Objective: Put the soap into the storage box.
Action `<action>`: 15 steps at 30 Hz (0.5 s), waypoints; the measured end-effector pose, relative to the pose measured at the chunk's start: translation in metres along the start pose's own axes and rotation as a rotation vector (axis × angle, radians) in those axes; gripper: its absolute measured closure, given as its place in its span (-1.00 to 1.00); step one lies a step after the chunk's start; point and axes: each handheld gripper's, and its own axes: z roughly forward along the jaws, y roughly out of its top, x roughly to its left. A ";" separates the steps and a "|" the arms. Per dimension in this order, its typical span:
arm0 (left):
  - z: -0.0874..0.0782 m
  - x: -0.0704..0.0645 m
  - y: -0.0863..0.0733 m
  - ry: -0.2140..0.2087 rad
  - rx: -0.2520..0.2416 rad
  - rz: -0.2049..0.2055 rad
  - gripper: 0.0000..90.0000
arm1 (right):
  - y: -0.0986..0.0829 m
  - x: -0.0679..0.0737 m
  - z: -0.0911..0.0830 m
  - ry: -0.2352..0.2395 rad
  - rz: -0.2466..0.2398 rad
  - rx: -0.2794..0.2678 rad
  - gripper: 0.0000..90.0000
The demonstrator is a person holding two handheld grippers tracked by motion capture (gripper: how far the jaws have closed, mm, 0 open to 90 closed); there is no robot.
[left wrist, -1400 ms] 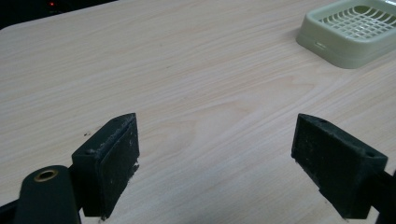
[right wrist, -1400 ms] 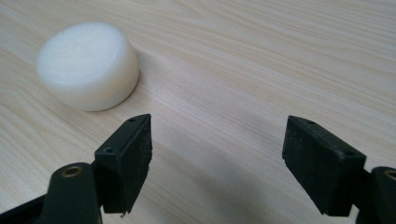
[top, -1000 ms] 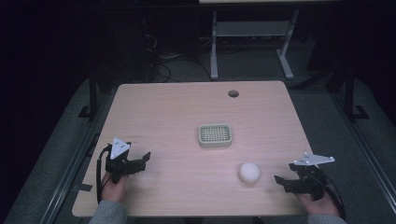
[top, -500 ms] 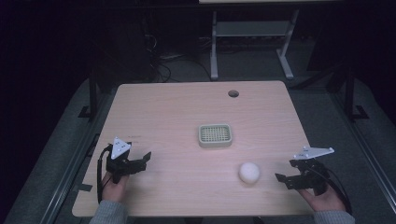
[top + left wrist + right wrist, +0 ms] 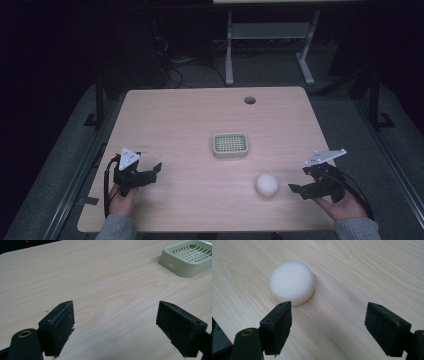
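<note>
Wood-grain tabletop (image 5: 190, 120) lies bare between your two grippers, with nothing standing between your right gripper (image 5: 299, 189) and the white round soap (image 5: 267, 185); the soap sits flat on the table near your edge, right of centre, just beside that gripper's tips and not touching them; in the right gripper view the soap (image 5: 292, 282) lies just ahead of the left-hand jaw, outside the gap, and your right gripper (image 5: 328, 327) is spread wide with nothing in it; your left gripper (image 5: 152, 171) rests at the near left of the table, well apart from the soap, and in its own view your left gripper (image 5: 115, 325) is likewise released over bare wood; the pale green slotted dish (image 5: 230, 145) sits near the middle of the table, farther from you than the soap, and holds nothing; a round cable hole (image 5: 249, 100) marks the far edge; beyond the table the room is dark, with a metal stand (image 5: 270, 45) and loose cables (image 5: 175, 70) on the floor.
</note>
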 end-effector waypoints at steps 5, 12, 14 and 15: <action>-0.001 0.000 0.000 0.000 0.000 0.002 -0.67 | 0.006 0.002 0.001 0.008 -0.017 0.008 -0.53; -0.001 0.000 0.000 0.000 -0.002 0.002 -0.67 | 0.016 0.006 0.000 0.020 -0.053 0.027 -0.53; -0.001 0.001 0.000 0.000 0.002 0.005 -0.67 | 0.019 0.008 0.000 0.025 -0.060 0.038 -0.54; -0.001 0.001 0.000 0.000 0.002 0.005 -0.67 | 0.020 0.008 0.001 0.028 -0.064 0.039 -0.54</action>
